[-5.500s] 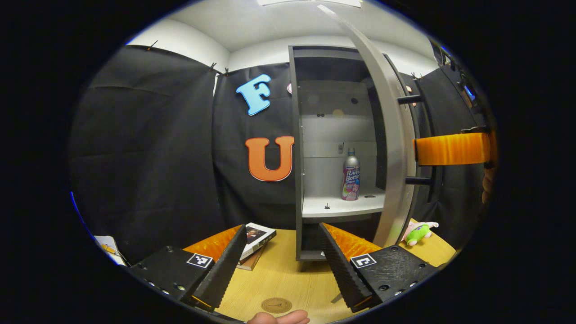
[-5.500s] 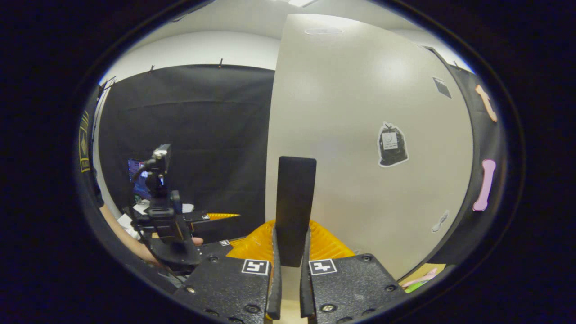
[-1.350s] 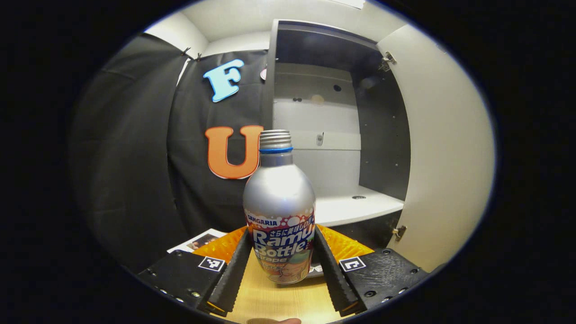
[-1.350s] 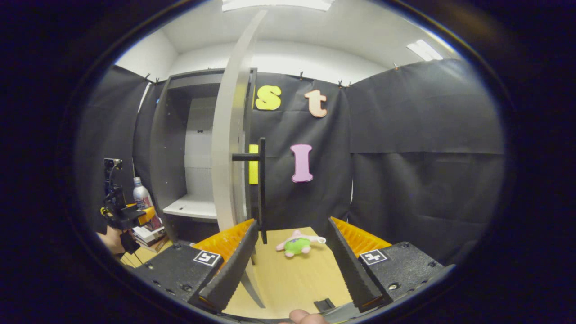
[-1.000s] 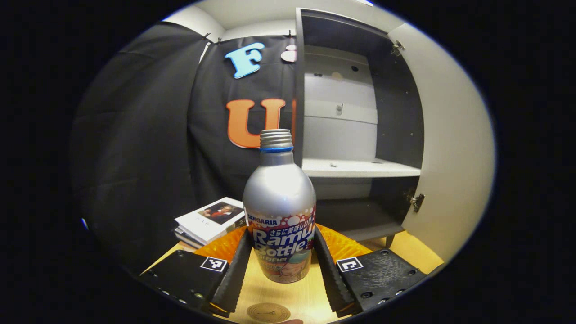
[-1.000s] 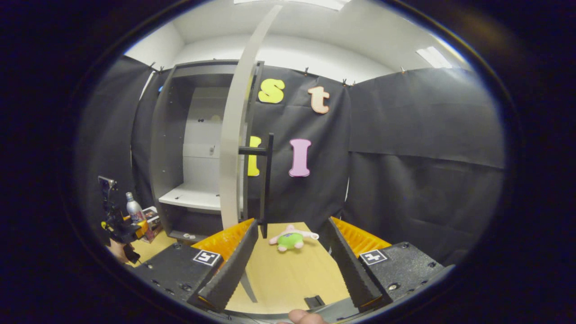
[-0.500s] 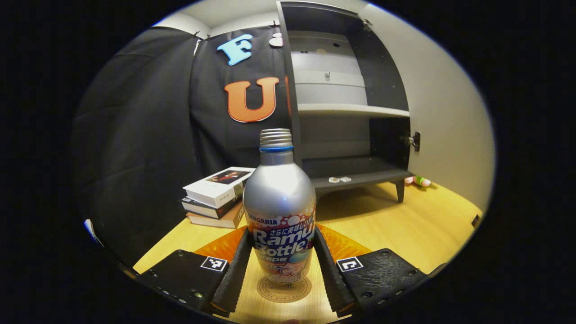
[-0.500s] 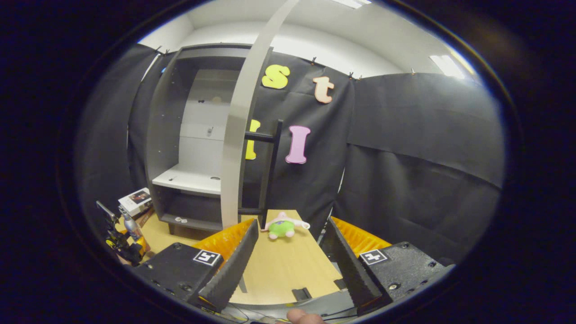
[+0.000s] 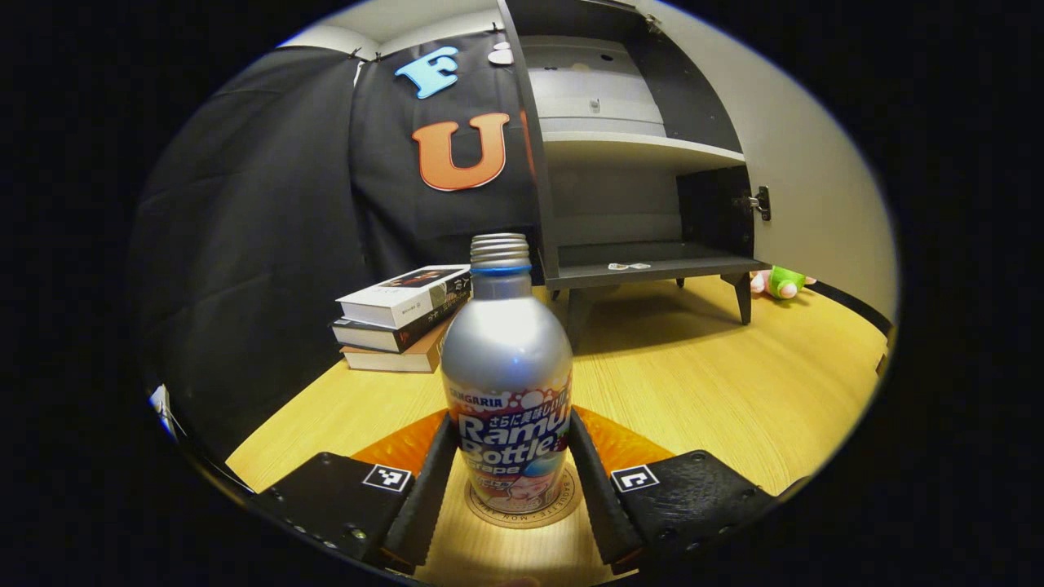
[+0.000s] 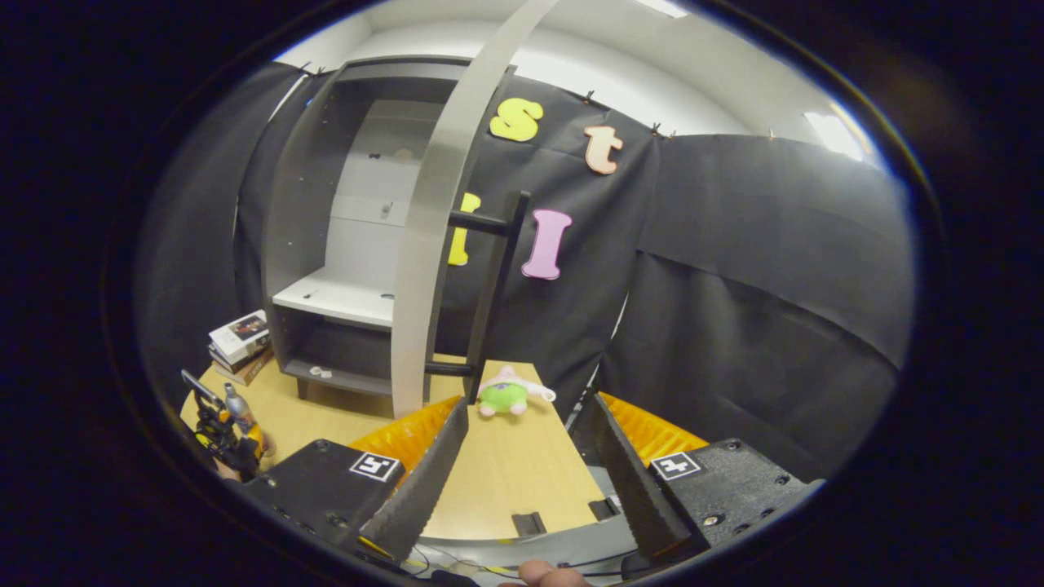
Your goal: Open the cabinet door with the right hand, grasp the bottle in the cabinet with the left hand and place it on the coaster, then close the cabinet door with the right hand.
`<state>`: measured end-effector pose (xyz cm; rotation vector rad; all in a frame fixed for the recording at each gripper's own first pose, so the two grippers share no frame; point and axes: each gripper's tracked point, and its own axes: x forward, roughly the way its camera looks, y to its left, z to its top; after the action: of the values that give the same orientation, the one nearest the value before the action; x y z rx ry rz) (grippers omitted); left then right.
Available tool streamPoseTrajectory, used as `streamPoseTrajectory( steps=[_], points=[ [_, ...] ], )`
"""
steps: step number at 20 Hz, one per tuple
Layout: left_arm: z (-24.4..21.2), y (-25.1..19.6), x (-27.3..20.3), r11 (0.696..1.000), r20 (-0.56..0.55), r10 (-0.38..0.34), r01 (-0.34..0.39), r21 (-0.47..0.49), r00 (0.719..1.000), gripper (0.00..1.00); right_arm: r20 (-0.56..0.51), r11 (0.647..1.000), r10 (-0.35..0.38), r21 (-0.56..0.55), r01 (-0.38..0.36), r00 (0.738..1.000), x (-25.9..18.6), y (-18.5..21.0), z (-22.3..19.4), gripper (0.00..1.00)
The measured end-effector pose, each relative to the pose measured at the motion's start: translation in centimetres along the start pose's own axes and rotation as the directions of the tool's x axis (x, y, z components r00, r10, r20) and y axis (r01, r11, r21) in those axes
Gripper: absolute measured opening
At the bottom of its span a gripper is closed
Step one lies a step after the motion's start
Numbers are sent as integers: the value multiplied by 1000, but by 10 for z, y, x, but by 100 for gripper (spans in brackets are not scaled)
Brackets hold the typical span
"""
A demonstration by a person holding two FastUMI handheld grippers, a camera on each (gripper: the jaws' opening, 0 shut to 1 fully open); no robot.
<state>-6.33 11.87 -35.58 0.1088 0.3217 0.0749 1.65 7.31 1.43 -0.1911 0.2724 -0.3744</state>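
Silver aluminium bottle stands between our left gripper fingers, clamped, on the round printed coaster. We release gently, straight back. Right gripper gapes, empty.

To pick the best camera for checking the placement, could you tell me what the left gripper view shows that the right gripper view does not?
The left gripper view gives the coaster beneath the bottle, clamped by the left hand-held gripper, and a door hinge. The right gripper view gives the door handle and the open right hand-held gripper. Both share the bottle, book stack, cabinet and plush toy.
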Motion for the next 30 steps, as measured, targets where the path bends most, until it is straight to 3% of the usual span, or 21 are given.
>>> streamPoseTrajectory(
  steps=[6,7,8,22,28,30],
  points=[
    [-11,-4,-4,997,-41,-1,-2,-74,999,84,-3,1000,1,-9,-1,1000,6,-1,-2,97],
    [-11,-2,-5,997,-42,7,-11,-80,999,94,3,1000,6,-8,-6,1000,6,-1,-1,98],
    [-12,1,-5,997,-44,19,-22,-76,999,96,3,1000,10,-7,-10,1000,7,0,-2,98],
    [-3,6,-7,999,-25,17,-18,-31,1000,96,17,999,20,35,-20,1000,6,2,-2,98],
    [16,16,-29,1000,-8,29,-29,1,1000,96,49,998,25,51,-27,999,6,3,-3,98],
    [32,14,-43,1000,10,17,-17,0,1000,97,73,1000,19,11,-20,997,6,4,-3,97]
  ],
)
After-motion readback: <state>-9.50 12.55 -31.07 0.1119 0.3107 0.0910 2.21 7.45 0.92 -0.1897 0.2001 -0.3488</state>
